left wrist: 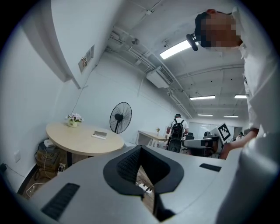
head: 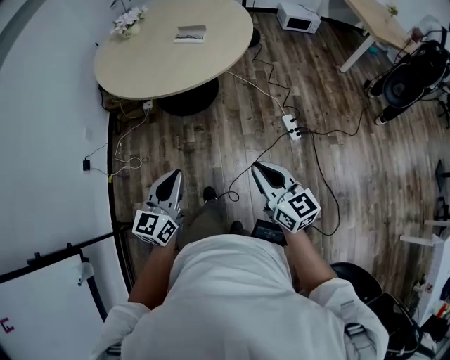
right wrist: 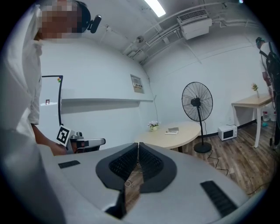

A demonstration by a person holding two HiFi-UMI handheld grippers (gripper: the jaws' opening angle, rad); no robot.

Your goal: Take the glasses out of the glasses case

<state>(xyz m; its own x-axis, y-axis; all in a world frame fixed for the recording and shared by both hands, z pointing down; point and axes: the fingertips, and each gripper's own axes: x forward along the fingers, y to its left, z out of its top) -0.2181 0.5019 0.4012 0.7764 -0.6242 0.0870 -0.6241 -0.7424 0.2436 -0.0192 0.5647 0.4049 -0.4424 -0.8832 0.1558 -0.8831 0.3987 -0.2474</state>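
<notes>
While we stand well apart from the round table (head: 176, 67), left gripper (head: 172, 179) and right gripper (head: 260, 169) are closed on nothing.

Item: flat grey object (head: 190, 33) on the table, probably the glasses case.

Risks: tripping on the power strip (head: 292, 127) leads; closed jaws shoving the case.

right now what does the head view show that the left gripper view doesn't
Only the head view: a white microwave on the floor and the marker cube on the left gripper. Only the left gripper view: ceiling lights and a person with a backpack. Both: the round table with its flowers.
</notes>
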